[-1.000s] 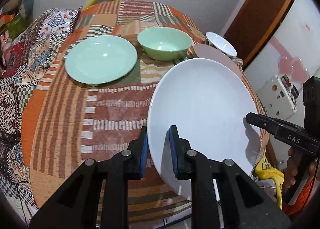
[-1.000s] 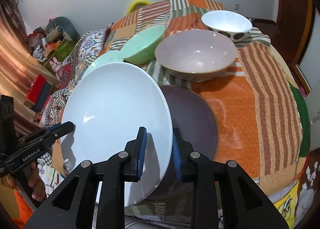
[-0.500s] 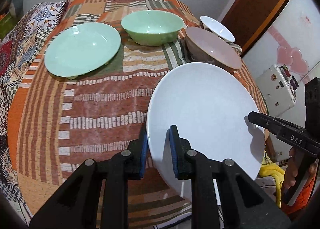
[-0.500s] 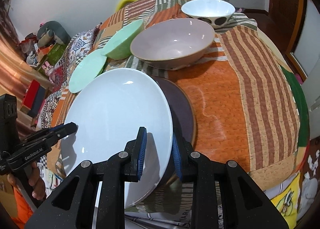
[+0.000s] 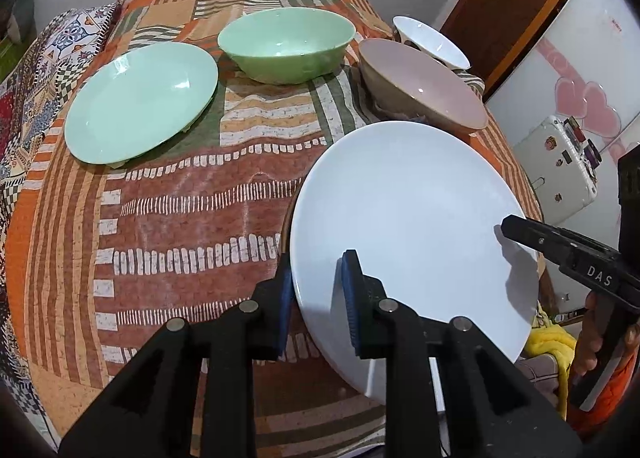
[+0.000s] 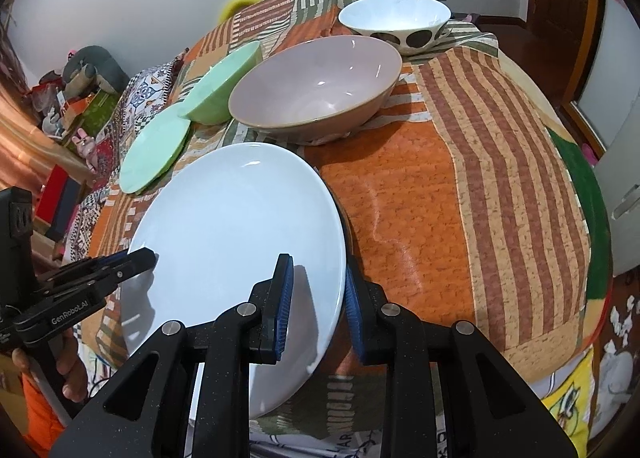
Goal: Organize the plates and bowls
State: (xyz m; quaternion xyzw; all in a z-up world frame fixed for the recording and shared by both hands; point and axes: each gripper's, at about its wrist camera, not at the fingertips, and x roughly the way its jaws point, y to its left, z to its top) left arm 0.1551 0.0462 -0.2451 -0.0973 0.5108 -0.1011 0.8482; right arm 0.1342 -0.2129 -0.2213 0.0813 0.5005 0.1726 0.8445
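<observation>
both claws grip the white plate (image 5: pixel 404 214) by opposite rims: the left gripper (image 5: pixel 316 294) at the lower centre of its view, the right gripper (image 6: pixel 316 298) at the lower centre of its own. the left jaws have just been opening a little, rim between them; its pads look about to let go, the right ones clenched. the plate fills the lower right of the left view, over a dark plate (image 6: pixel 347 226) of which only a sliver shows. to finish well i'd keep it level, centre it and free both rims together. it is smooth, glossy and round. the green plate (image 5: pixel 140 102) and green bowl (image 5: pixel 286 44) sit upper left, the pink bowl (image 6: pixel 316 88) and spotted bowl (image 6: pixel 394 20) above, all on a coarse patchwork cloth (image 6: pixel 460 186).
</observation>
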